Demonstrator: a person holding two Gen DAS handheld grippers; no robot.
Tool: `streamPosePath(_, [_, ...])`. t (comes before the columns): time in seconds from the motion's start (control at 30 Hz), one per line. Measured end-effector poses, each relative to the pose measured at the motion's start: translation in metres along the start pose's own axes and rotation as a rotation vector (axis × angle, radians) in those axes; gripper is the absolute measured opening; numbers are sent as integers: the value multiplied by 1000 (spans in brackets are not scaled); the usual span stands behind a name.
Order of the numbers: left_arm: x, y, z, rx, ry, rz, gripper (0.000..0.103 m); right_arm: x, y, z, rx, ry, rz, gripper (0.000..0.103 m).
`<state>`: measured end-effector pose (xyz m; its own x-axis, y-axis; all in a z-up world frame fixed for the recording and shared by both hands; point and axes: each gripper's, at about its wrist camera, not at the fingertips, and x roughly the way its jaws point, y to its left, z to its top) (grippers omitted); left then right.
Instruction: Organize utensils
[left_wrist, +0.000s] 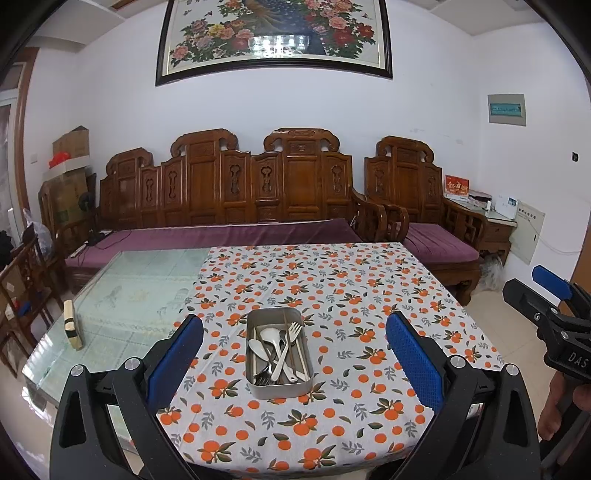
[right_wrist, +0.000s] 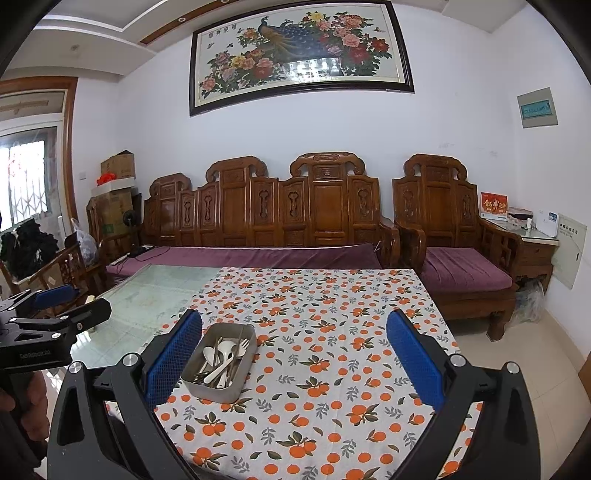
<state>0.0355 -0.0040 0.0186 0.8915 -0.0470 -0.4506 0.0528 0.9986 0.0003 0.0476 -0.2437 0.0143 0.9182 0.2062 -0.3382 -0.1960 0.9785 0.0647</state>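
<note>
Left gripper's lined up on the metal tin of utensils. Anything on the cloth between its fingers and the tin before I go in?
Nothing visible does. The left gripper is open and the metal tin sits centred between its fingers on the orange-print tablecloth, with only bare cloth around it. The utensils lie loose inside the tin. The right gripper is open, off to the side.

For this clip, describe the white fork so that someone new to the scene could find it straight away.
Start at the table with the orange-print cloth. On the cloth sits a grey metal tin full of utensils. The white fork lies diagonally on top, tines toward the sofa; it is the only pale piece with prongs, while its white neighbours are round-bowled spoons.
</note>
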Motion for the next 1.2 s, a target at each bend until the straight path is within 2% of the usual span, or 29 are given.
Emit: streamPosePath(1.2, [7, 0, -5, 1, 6, 8, 96, 3, 4, -1, 1, 0, 5, 101])
